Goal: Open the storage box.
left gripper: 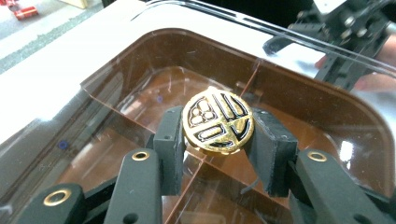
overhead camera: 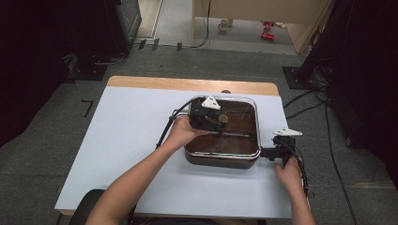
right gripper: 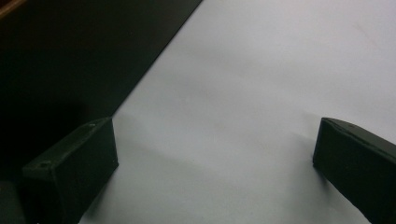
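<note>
High view, left to right: the left gripper (overhead camera: 217, 120) sits at frame centre over the clear lid (overhead camera: 244, 112) of a brown box (overhead camera: 220, 157), pinching the lid's gold knob (overhead camera: 222, 119). Low at the right, the right gripper (overhead camera: 268, 152) lies beside the box, jaws spread wide over the pale table (overhead camera: 131, 140). Left gripper view shows the knob (left gripper: 218, 120) bearing an ornamental emblem, not legible as writing.

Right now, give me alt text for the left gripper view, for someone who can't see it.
The left claw is shut on a round gold knob with a black pattern, on the clear lid of a brown divided box. The other claw shows at the top right, over a pale table.
</note>
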`<state>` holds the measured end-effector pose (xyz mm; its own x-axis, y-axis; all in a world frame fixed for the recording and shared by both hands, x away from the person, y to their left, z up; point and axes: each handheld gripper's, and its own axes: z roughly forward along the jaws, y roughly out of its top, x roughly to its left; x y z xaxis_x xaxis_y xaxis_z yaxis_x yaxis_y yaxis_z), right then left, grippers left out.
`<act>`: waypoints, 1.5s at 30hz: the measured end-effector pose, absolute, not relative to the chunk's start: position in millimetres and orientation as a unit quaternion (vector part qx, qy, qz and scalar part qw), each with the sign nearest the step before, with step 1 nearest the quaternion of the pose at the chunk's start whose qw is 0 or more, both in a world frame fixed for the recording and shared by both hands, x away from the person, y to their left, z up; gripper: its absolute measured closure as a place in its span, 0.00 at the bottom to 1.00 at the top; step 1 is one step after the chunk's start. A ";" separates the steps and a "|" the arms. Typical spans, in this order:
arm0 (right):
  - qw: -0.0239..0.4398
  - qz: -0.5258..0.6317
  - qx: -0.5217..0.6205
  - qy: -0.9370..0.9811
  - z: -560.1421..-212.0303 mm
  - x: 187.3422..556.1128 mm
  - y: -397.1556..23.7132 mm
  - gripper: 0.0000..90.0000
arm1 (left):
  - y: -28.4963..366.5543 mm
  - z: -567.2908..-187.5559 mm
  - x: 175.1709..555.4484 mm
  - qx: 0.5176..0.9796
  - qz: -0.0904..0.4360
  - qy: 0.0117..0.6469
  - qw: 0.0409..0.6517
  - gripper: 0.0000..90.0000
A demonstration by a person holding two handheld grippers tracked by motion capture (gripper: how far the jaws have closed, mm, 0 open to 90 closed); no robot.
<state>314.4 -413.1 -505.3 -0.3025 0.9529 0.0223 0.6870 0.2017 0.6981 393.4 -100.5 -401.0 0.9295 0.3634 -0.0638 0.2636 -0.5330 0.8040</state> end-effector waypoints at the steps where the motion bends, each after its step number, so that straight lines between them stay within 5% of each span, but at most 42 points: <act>1: 0.214 0.310 0.550 0.745 -505.2 314.4 -413.1 0.00 | -99.4 -397.5 392.9 0.874 0.056 0.179 0.449 0.65; 17: 0.213 0.310 0.551 0.745 -505.2 314.6 -413.5 0.00 | -59.4 -368.9 392.5 0.866 0.072 0.201 0.453 0.65; 45: 0.213 0.310 0.551 0.745 -505.3 314.9 -413.8 0.00 | 73.2 -372.3 400.3 0.827 0.104 0.330 0.442 0.65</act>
<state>314.9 -413.8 -505.3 -0.3030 0.9527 0.0240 0.6887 0.2015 0.6965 400.3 73.2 -372.3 0.7609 0.6379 -0.1193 0.4535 -0.3912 0.8008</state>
